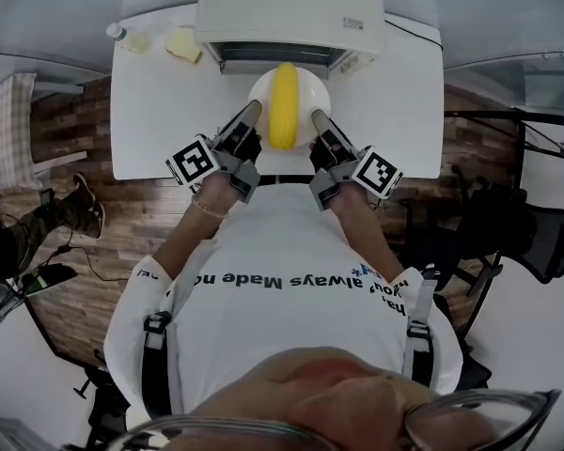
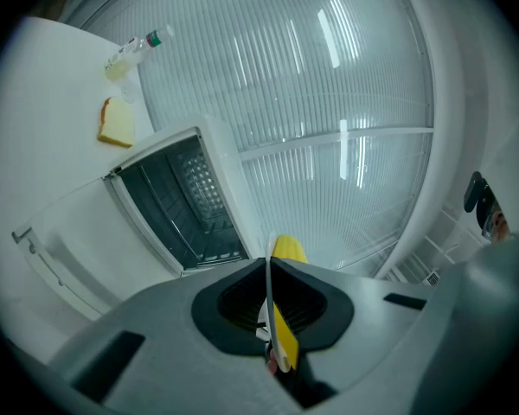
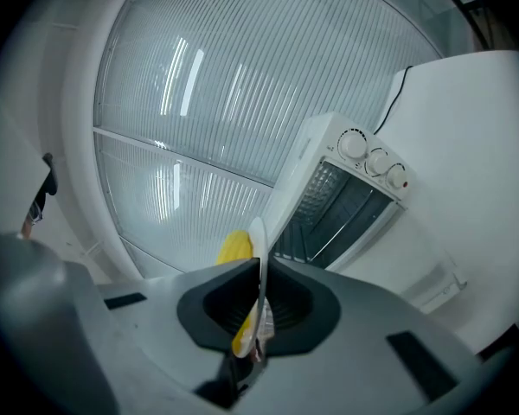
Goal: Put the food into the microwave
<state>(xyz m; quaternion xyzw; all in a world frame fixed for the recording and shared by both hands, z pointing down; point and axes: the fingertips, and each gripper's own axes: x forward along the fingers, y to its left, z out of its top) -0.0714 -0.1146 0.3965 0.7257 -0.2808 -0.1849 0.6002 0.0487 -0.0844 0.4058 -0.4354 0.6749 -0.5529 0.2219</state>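
Observation:
A white plate carrying a yellow corn cob hangs just in front of the open white microwave. My left gripper is shut on the plate's left rim and my right gripper is shut on its right rim. In the left gripper view the plate's edge runs between the jaws with the corn behind it and the dark microwave cavity ahead. The right gripper view shows the plate rim, the corn and the microwave with its knobs.
The microwave's door lies folded down onto the white table. A slice of bread and a small bottle sit at the table's back left. Chairs and wooden floor flank the table.

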